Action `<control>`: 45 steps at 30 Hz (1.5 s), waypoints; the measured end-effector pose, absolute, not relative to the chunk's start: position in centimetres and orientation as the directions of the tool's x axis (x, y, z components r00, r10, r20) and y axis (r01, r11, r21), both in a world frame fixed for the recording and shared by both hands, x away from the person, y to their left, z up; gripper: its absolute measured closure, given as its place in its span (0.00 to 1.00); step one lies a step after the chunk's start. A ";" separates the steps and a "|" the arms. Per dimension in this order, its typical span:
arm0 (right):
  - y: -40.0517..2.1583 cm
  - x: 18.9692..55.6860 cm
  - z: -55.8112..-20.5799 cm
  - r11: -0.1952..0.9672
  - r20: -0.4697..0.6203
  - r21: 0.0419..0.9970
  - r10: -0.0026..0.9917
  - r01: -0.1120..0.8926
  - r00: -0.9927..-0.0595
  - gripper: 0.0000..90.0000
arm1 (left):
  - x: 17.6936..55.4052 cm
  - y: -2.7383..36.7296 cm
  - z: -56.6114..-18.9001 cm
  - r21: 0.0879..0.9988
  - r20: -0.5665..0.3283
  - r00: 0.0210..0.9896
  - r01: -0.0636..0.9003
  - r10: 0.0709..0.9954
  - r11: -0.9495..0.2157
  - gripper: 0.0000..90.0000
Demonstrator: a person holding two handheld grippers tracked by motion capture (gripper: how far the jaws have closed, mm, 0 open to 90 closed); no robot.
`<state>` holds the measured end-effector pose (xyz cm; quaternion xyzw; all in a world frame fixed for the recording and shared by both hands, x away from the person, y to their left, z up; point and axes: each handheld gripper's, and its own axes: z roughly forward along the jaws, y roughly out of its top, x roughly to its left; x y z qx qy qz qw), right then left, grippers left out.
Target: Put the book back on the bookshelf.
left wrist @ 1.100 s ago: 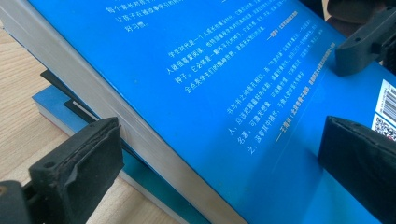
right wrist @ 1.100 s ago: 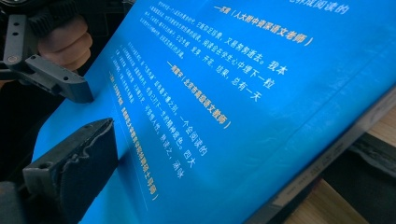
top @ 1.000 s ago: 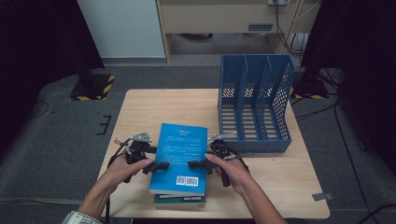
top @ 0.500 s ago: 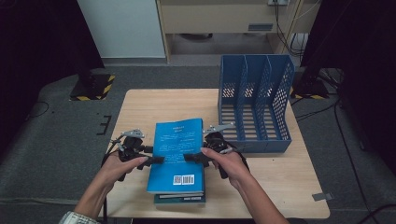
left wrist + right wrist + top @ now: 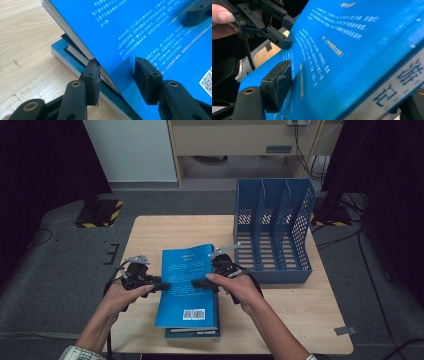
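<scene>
Both forearms reach in from the near edge of the desk (image 5: 150, 227), and each hand holds its tool level, pointing inward at the top blue book (image 5: 186, 285) from opposite sides. The left tool (image 5: 159, 285) and right tool (image 5: 200, 283) have both just been closing and now clamp the book's long edges. The book is tilted, lifted off the second book (image 5: 192, 332) below, near the blue file rack (image 5: 272, 237).

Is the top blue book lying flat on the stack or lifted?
Lifted: the top book tilts, its far end raised off the lower book, with a gap showing between them.
</scene>
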<state>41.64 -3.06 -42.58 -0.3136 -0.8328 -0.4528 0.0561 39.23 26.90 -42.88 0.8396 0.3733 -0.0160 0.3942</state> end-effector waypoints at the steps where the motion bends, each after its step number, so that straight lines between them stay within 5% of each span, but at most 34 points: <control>1: -3.0 41.6 -42.4 0.394 0.379 0.717 0.472 0.575 -0.796 0.30 | 39.3 26.9 -42.8 0.646 -0.319 0.720 0.641 0.616 -0.415 0.64; 10: -2.8 42.3 -40.7 0.391 0.384 0.720 0.465 0.573 -0.798 0.48 | 39.4 27.6 -42.0 0.660 -0.314 0.712 0.639 0.628 -0.394 0.76; 20: -2.6 43.0 -38.8 0.380 0.361 0.742 0.467 0.552 -0.807 0.56 | 39.8 27.8 -40.1 0.683 -0.272 0.713 0.616 0.646 -0.392 0.81; 45: -1.7 43.9 -35.0 0.440 0.186 0.793 0.483 0.421 -0.856 0.60 | 40.9 27.8 -37.2 0.719 -0.208 0.725 0.568 0.657 -0.400 0.82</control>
